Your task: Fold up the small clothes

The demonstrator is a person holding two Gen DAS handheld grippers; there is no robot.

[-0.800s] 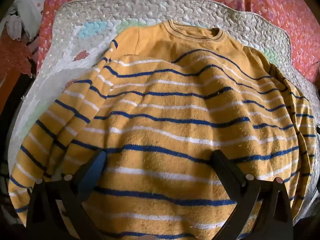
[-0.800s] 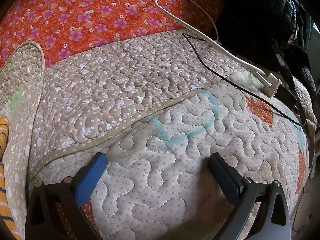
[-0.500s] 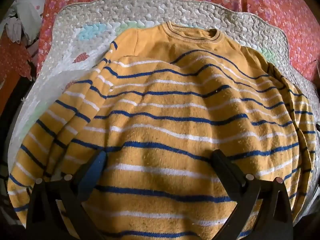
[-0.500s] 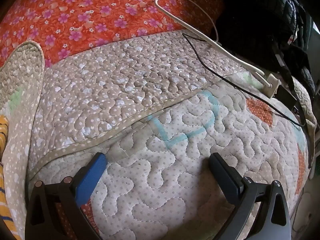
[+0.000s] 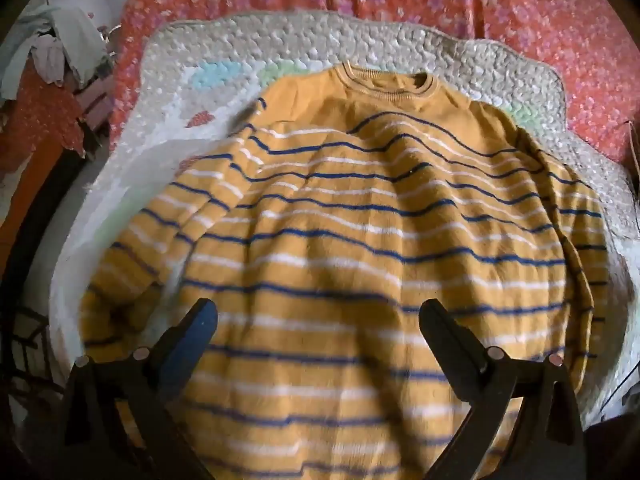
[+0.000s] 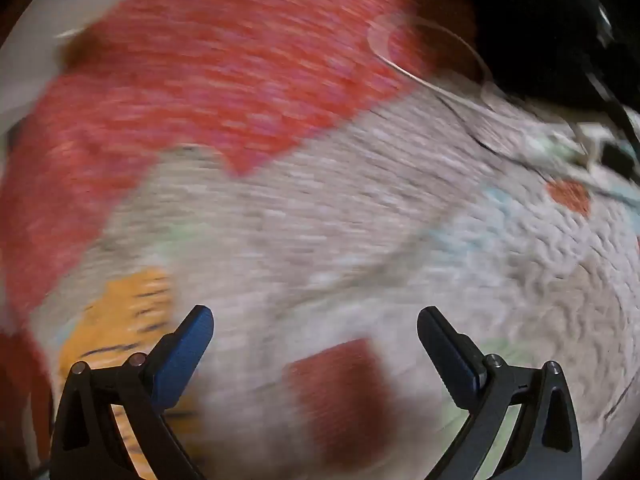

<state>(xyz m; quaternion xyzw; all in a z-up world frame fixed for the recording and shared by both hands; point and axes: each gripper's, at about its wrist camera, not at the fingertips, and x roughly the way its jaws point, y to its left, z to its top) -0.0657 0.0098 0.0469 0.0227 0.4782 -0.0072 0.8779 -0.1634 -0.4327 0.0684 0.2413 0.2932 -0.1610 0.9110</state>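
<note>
1. The left gripper [image 5: 318, 316] hangs over the lower half of the sweater [image 5: 360, 240], jaws spread wide, pinching nothing.
2. The right gripper [image 6: 314, 324] is likewise spread and empty, above the quilted mat [image 6: 400, 240]; its view is badly blurred.
3. The striped yellow sweater lies flat on the mat, collar at the far end, over a red floral sheet [image 5: 520, 32].
4. No readable writing or label shows.

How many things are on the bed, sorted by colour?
Yellow striped: 1, the sweater
Beige quilted: 1, the mat under it
Red flowered: 1, the bedsheet
White: 1, the cable
Black: 1, the thin cord
Total: 5
</note>
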